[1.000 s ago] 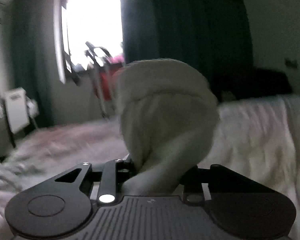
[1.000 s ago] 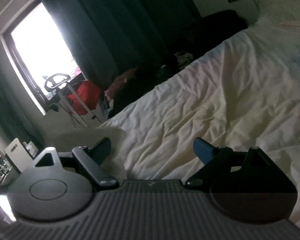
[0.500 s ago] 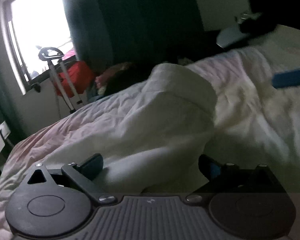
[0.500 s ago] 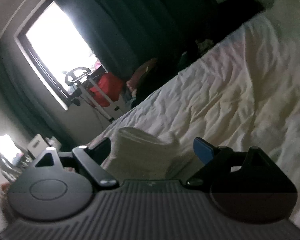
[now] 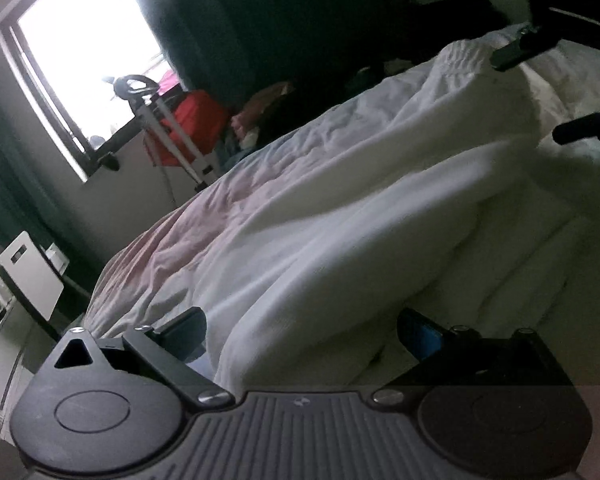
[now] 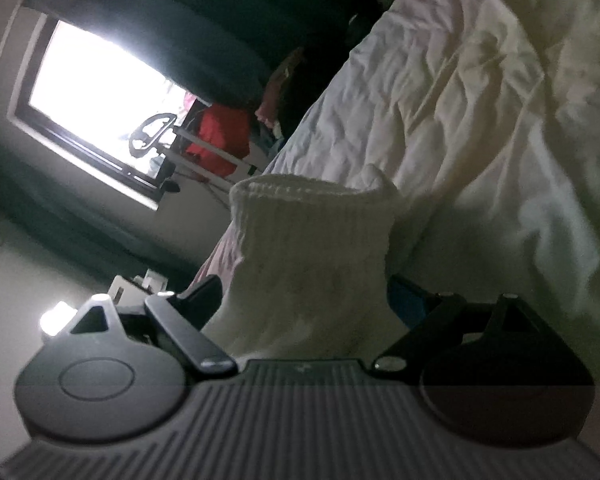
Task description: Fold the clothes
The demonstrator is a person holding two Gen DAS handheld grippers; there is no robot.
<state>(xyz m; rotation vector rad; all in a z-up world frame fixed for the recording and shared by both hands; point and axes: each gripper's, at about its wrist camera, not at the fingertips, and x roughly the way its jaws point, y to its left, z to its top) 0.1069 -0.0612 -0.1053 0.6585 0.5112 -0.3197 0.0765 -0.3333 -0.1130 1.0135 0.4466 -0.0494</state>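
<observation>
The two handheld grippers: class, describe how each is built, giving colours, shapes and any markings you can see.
Both look alike. The left gripper has a black ribbed housing with a small pale mark at its top edge, a round disc at each side, silver screws and flat black linkage bars. Its fingers carry blue pads. The right gripper shows the same ribbed body, discs and bars, with one blue pad visible. No sleeves or cables show.

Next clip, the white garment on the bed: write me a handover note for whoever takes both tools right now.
Left tool: open, jaws just widened, nothing gripped; the white garment lies between them on the bed.
Right tool: open, the garment's ribbed cuff stands between its fingers, not clamped.
Done: garment released onto the bed.
Left: grasp the cuff end, fold, smooth flat.
</observation>
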